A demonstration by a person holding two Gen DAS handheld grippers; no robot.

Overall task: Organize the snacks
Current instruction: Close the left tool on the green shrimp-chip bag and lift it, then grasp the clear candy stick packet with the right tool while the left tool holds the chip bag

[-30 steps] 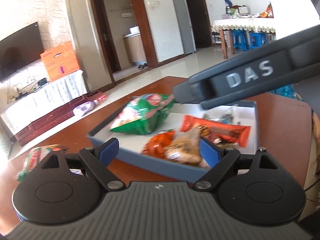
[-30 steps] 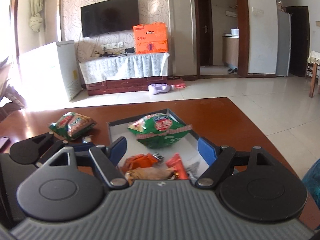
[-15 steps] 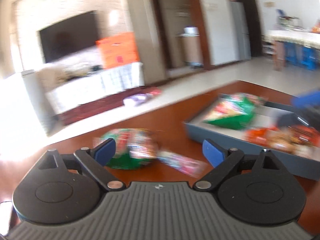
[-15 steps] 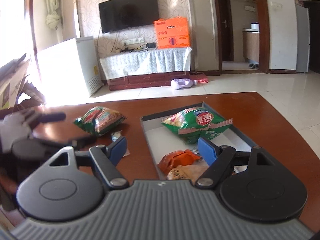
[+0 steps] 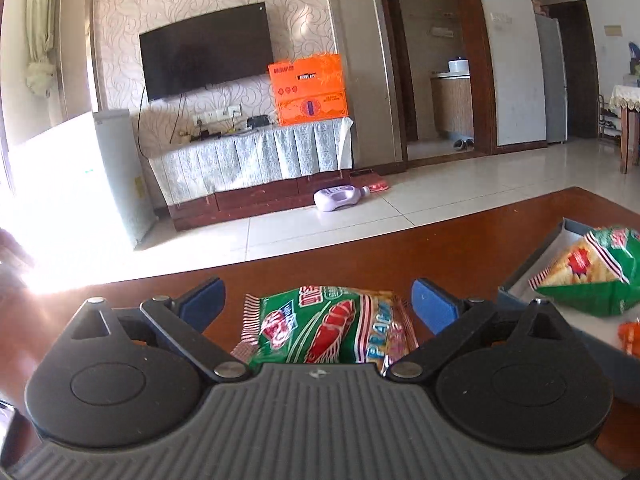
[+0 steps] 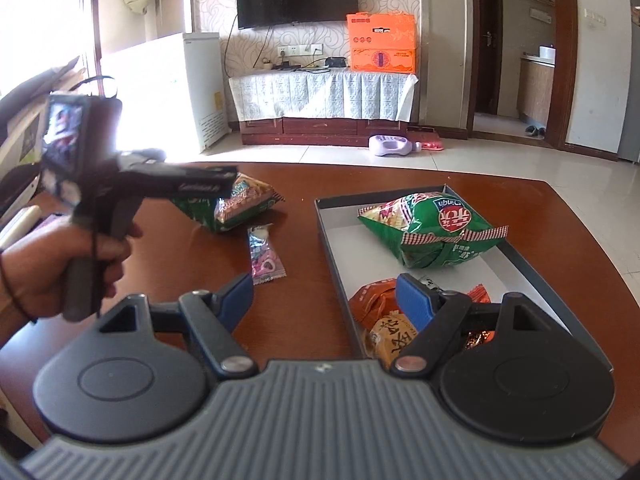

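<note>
A green shrimp-chip bag (image 5: 328, 326) lies on the brown table between the open fingers of my left gripper (image 5: 318, 304); from the right wrist view the same bag (image 6: 236, 206) sits under that gripper (image 6: 224, 178). A grey tray (image 6: 332, 248) holds another green chip bag (image 6: 432, 226), an orange packet (image 6: 372, 300) and a tan packet (image 6: 390, 338). A small pink candy packet (image 6: 264, 258) lies on the table left of the tray. My right gripper (image 6: 324, 294) is open and empty, hovering over the tray's near left edge.
The tray's corner with its green bag (image 5: 588, 276) shows at the right of the left wrist view. A TV stand (image 6: 324, 120), a white appliance (image 6: 176, 92) and a purple bottle on the floor (image 6: 392, 146) stand beyond the table's far edge.
My left gripper has swung left from the tray to the green chip bag on the table and now straddles it. My right gripper has drawn back and turned a little left.
</note>
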